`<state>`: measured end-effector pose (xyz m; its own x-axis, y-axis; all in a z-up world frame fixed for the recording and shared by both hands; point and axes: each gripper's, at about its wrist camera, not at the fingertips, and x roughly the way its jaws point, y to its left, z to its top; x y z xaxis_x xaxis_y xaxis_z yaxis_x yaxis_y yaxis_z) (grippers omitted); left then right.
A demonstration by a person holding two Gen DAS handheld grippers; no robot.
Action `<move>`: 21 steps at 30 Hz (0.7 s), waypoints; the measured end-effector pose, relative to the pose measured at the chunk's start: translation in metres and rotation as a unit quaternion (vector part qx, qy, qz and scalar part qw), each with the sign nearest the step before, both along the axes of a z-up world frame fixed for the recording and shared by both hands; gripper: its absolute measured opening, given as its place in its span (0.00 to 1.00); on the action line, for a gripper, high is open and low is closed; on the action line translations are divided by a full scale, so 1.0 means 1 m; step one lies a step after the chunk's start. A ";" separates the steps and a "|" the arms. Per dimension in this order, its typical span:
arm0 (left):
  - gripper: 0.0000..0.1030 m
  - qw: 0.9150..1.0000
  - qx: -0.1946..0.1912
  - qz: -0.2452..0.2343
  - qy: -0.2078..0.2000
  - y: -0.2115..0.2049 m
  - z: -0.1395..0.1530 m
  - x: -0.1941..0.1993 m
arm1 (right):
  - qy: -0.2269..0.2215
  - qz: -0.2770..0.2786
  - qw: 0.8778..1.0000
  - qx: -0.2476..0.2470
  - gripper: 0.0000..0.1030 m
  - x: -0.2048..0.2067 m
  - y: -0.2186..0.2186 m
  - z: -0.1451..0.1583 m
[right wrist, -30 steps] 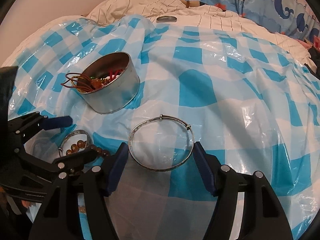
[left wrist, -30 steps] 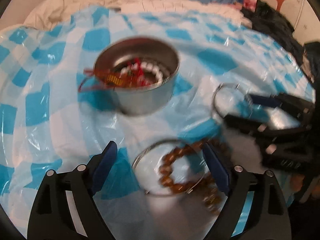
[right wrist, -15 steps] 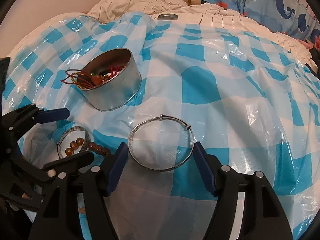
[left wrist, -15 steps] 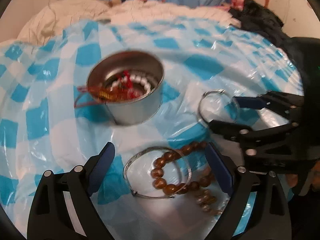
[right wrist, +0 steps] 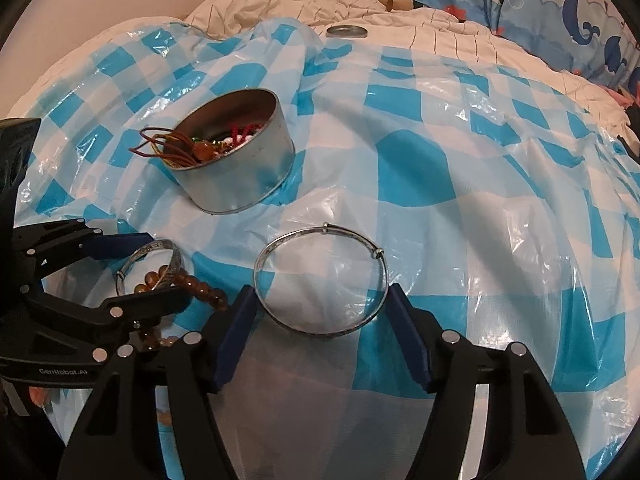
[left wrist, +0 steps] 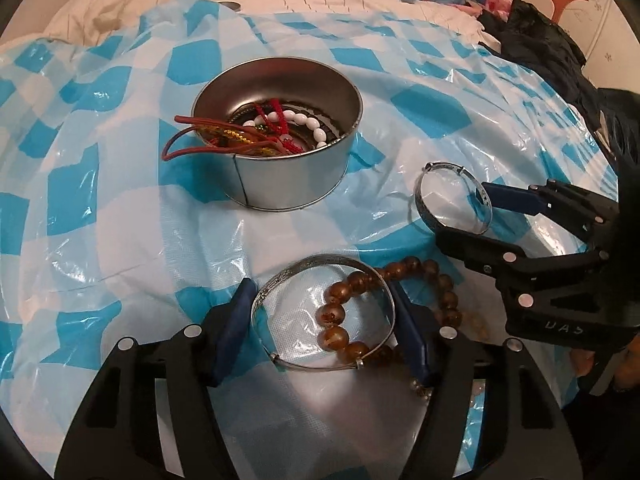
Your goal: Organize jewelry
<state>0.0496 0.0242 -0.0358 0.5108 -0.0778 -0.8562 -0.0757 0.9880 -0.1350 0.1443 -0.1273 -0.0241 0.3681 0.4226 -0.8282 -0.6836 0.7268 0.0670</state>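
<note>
**Two bangles framed by two grippers**

In the left wrist view, a round tin (left wrist: pixel 288 152) of bracelets is seen at upper centre on the checked plastic sheet (left wrist: pixel 120 208). At lower centre, the left gripper (left wrist: pixel 324 328) has its jaws closed against a silver bangle (left wrist: pixel 320 276) lying over brown beads (left wrist: pixel 436 280). In the right wrist view, the right gripper (right wrist: pixel 320 328) has its jaws just touching a second bangle (right wrist: pixel 320 280) at centre.
</note>
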 end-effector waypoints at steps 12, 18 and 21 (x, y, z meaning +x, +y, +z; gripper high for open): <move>0.61 0.998 -0.010 -0.005 -0.061 -0.002 0.033 -0.012 | -0.010 -0.003 1.000 0.018 0.63 0.000 -0.002 0.010; 0.61 0.998 -0.005 0.000 -0.067 -0.003 0.039 -0.010 | -0.014 -0.003 0.999 0.029 0.63 -0.001 -0.003 0.014; 0.61 0.998 0.001 0.005 -0.068 -0.002 0.039 -0.010 | -0.018 -0.002 0.999 0.035 0.63 -0.002 -0.003 0.017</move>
<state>0.0396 0.0221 0.0035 0.6231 -0.0701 -0.7790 -0.0673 0.9875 -0.1427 0.1427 -0.1307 -0.0071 0.3991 0.4772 -0.7830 -0.6832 0.7242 0.0931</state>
